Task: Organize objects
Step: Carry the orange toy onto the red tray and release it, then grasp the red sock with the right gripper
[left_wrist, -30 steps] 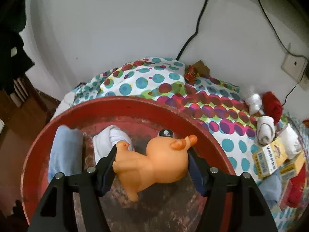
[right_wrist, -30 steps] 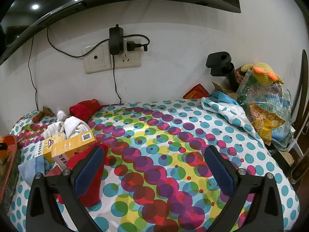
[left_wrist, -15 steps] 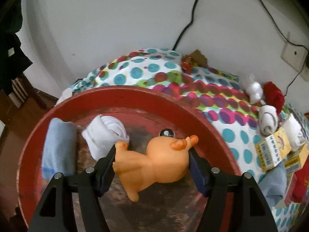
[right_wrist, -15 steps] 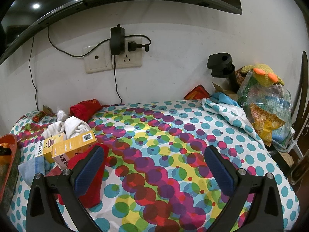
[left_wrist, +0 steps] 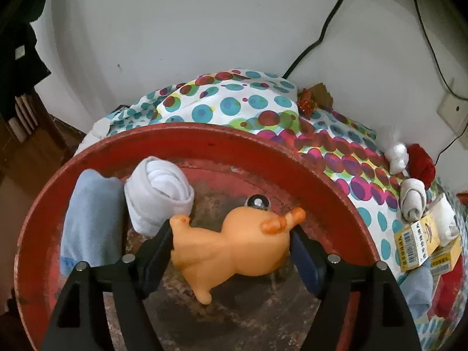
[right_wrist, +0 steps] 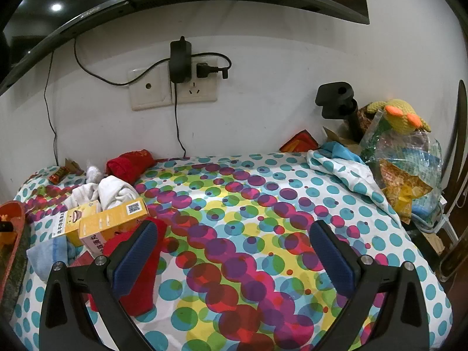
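Left gripper point(left_wrist: 231, 242) jaws just widened around orange toy point(left_wrist: 234, 248), long axis across them, probably released near red basin point(left_wrist: 263, 149) centre.

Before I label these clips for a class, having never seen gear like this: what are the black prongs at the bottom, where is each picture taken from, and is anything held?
There is no robot: a person holds a two-finger gripper in each hand, and a fisheye camera on each looks forward along its fingers. The black prongs are those fingers.

The left camera looks down into a round red basin holding a folded light-blue cloth and a rolled white sock. The left gripper has an orange rubber toy animal between its fingers; its jaws have just been opening, so it seems to be letting go.

The right camera looks across the polka-dot bedsheet at yellow cardboard boxes, a red cloth and wall sockets. The right gripper is open and empty.
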`<state>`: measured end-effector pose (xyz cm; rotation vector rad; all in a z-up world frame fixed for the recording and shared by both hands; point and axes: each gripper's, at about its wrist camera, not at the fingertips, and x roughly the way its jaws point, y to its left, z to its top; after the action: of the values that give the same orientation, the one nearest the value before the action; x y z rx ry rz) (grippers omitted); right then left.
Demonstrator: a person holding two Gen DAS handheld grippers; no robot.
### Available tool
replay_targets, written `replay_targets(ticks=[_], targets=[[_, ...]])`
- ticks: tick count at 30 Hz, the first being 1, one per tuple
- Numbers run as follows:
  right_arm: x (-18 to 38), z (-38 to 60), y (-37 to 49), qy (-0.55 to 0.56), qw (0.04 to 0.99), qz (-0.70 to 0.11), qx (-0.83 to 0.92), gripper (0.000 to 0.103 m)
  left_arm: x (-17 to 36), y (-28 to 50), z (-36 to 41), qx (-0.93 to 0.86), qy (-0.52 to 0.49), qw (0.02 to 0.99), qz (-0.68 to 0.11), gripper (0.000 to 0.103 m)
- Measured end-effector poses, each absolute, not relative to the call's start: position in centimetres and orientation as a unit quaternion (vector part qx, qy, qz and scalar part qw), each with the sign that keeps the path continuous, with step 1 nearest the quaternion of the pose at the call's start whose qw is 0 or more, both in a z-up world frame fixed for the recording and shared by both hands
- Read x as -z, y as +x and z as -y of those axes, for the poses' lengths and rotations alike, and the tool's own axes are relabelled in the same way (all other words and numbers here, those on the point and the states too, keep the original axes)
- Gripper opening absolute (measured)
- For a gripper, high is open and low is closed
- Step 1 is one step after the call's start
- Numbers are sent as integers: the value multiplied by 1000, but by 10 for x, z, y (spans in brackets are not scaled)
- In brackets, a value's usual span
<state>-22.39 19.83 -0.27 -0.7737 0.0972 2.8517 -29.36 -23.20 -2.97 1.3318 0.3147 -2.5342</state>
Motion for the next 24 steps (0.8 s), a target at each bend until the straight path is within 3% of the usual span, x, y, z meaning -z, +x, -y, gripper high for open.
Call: replay_targets(ticks=[7,14,17,24], targets=[[4,-198,-224,-262,93,-33,-960,103,-18,-256,252,891,418,101,-145,79],[9,-195,-233,-295,58,-30,-953,103,-81,-117,246,939,311,35,-144,81],[19,-191,-231,-346,32,-39,-937,103,-70,-54,235,942,300,10,-150,81],[9,-143,-218,-351,-31,-58,-934,103,-15,22,208,930,327,-37,-164,81]])
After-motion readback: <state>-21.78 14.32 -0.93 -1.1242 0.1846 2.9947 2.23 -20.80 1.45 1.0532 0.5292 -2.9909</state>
